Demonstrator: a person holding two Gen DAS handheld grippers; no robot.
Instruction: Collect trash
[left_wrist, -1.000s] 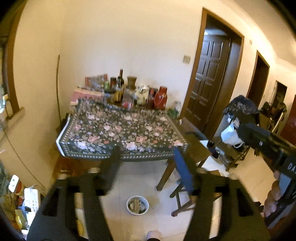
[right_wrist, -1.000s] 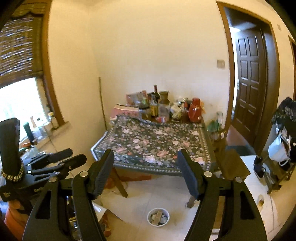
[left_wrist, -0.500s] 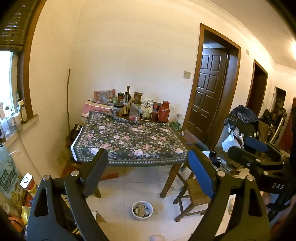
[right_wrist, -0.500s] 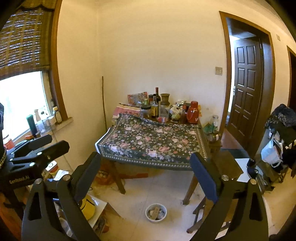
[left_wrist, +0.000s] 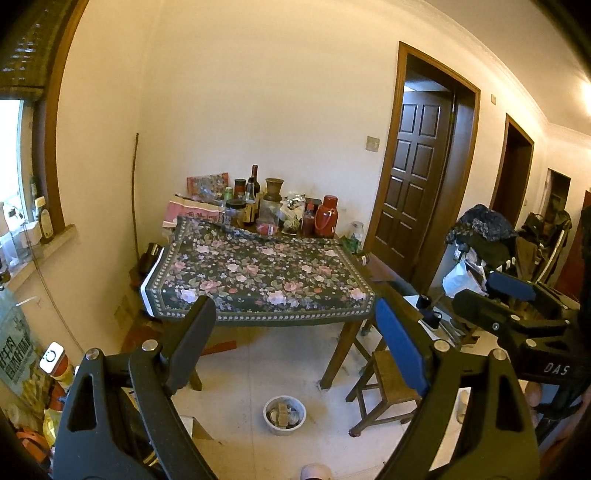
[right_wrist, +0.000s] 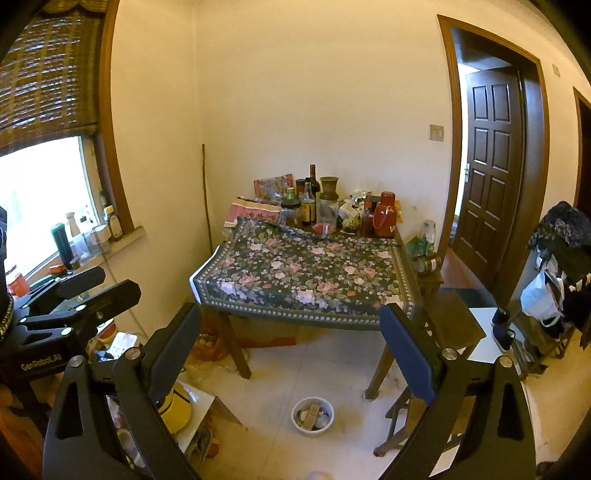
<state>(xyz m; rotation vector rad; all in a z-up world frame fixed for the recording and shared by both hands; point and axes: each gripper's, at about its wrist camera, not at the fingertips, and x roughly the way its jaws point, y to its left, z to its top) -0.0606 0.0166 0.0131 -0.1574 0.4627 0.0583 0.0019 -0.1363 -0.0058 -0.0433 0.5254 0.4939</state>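
A small white bowl (left_wrist: 284, 414) (right_wrist: 312, 411) with scraps in it stands on the tiled floor in front of the table. The table (left_wrist: 258, 273) (right_wrist: 303, 277) wears a dark floral cloth, and its near part is bare. My left gripper (left_wrist: 291, 314) is open and holds nothing, well back from the table. My right gripper (right_wrist: 290, 314) is open just as wide and is also empty. Each gripper shows in the other's view: the right gripper (left_wrist: 513, 291) at the right edge, the left gripper (right_wrist: 92, 284) at the left edge.
Bottles, jars and a red flask (left_wrist: 327, 221) crowd the table's back edge. A wooden stool (left_wrist: 391, 380) stands by the right table leg. Floor clutter (right_wrist: 184, 402) lies at the left under the window. A rack with clothes and bags (right_wrist: 554, 280) stands right, beside a dark door (right_wrist: 491, 177).
Both grippers' jaws have spread wider. Both views have drawn back from the table, which now looks smaller and farther, with more floor showing.
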